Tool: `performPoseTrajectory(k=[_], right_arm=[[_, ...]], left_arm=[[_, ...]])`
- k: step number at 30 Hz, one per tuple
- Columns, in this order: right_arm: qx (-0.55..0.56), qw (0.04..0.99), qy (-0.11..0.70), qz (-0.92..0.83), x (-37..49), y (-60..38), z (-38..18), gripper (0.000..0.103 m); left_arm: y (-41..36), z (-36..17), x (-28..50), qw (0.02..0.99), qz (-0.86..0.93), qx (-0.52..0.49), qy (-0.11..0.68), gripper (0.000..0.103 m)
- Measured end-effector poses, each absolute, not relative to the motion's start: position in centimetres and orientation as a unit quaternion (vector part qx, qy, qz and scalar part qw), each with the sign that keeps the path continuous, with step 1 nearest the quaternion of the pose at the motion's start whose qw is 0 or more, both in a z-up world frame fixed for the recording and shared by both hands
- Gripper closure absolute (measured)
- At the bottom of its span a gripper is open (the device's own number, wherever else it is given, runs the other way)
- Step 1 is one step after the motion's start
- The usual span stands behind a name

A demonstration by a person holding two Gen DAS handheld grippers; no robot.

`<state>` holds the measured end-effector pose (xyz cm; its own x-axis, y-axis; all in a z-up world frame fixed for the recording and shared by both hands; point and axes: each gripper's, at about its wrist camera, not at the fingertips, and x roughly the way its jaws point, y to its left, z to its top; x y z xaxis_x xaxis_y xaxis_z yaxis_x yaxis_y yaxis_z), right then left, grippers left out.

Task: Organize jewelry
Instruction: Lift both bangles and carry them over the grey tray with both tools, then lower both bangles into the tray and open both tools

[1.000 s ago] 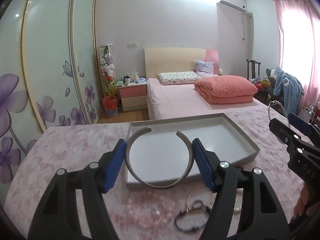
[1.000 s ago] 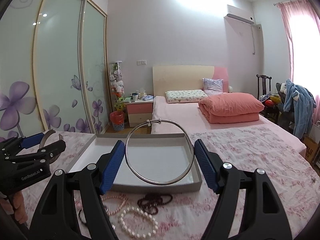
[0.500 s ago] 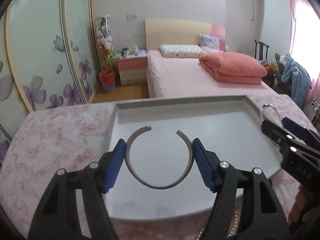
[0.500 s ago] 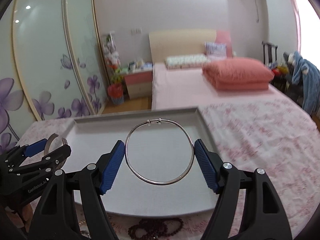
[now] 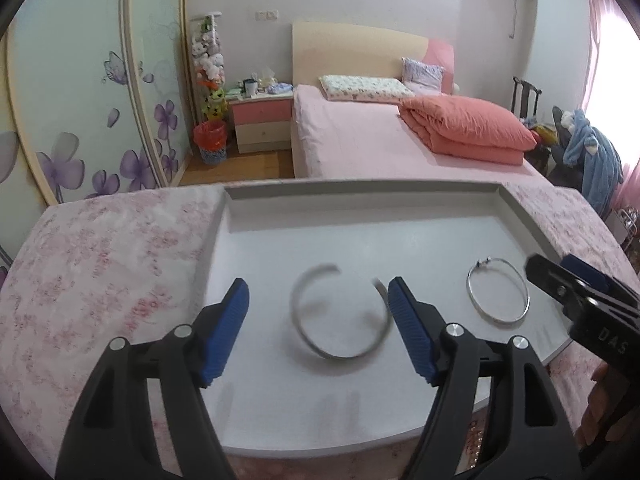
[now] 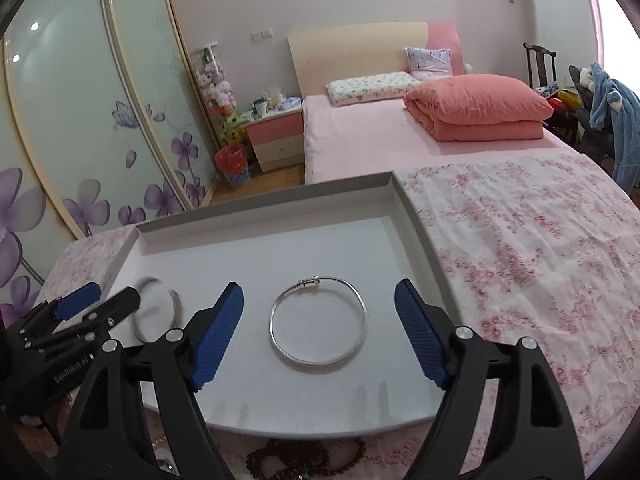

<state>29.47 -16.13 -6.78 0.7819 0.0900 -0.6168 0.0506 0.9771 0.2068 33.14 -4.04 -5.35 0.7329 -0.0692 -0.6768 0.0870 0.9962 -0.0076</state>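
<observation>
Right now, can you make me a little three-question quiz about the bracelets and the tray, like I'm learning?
1. True or false: the thin closed bangle lies flat inside the gray tray.
2. Which bracelet has a gap in its ring? A) the thin closed bangle B) the open cuff bracelet C) neither
3. Fill in: both the left tool and the right tool are ____, holding nothing.

Key: 1 true. 2 B. 3 open.
</observation>
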Motion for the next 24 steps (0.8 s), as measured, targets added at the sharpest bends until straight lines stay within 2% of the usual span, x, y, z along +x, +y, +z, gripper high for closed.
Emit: performPoseTrajectory(k=[7,16,21,24], right_arm=[[0.105,0.943,0.315,0.01,27.2,-16.5,-5.3,0.025],[0.087,0.945,0.315,0.024,22.2,-16.1,-4.4,0.027],[0.065,0.937,0.341,0.032,20.0,-16.2,-5.7,0.035],[0.055,0.928,0.368,0.037,19.2,-16.0,-7.1,0.046]], left_arm=[[-2.0,-3.2,30.9,0.938,-0.018,0.0,0.346,0.033],[2.1,-2.3,24.3,0.939,-0.002,-0.011,0.342,0.033],[4.1,-3.4,20.4,0.935,0.008,-0.01,0.355,0.028],[5.1,-4.3,19.0,0.93,0.011,-0.011,0.367,0.028]])
